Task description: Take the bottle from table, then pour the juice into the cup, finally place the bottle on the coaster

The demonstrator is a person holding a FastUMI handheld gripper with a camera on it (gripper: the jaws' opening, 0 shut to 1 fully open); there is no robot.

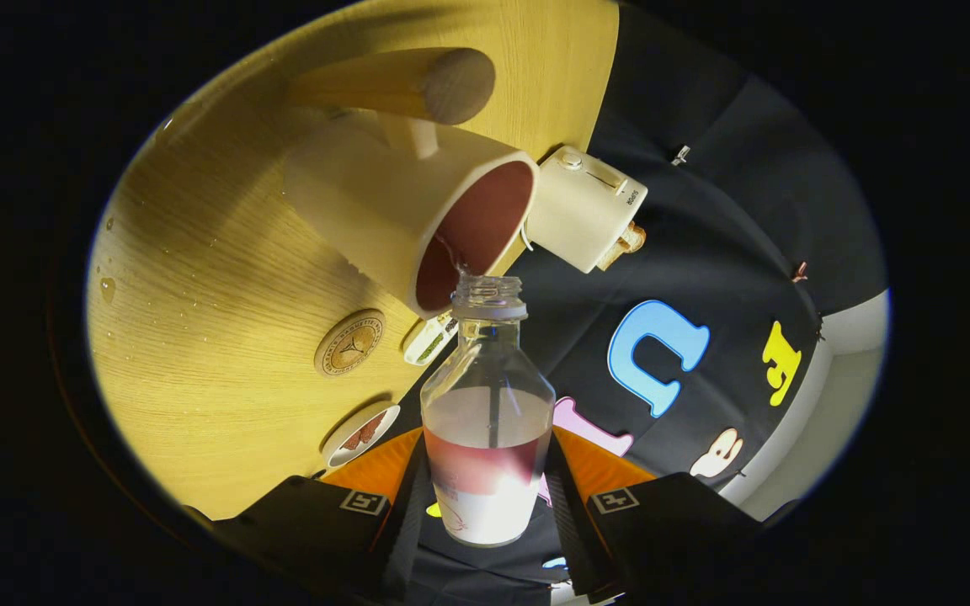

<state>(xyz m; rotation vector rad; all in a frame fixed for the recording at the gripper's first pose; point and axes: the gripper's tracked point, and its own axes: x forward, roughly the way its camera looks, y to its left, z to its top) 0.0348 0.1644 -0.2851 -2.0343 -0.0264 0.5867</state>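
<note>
My gripper (489,492) is shut on the lower body of a clear plastic bottle (487,379), one finger on each side. The bottle is uncapped and holds some reddish juice (485,461). It is tipped over, so the wooden table (199,337) looks steeply tilted. Its open mouth sits right at the rim of a cream cup (367,202), and a thin stream of juice runs from the mouth into the cup's reddish inside. A round wooden coaster (349,342) lies on the table beside the cup, to the left of the bottle's neck.
A cream toaster (588,210) with bread in it stands just behind the cup at the table's edge. A wooden cylinder (405,84) lies beyond the cup. Two small dishes (360,433) (430,341) sit near the coaster. Water drops dot the table.
</note>
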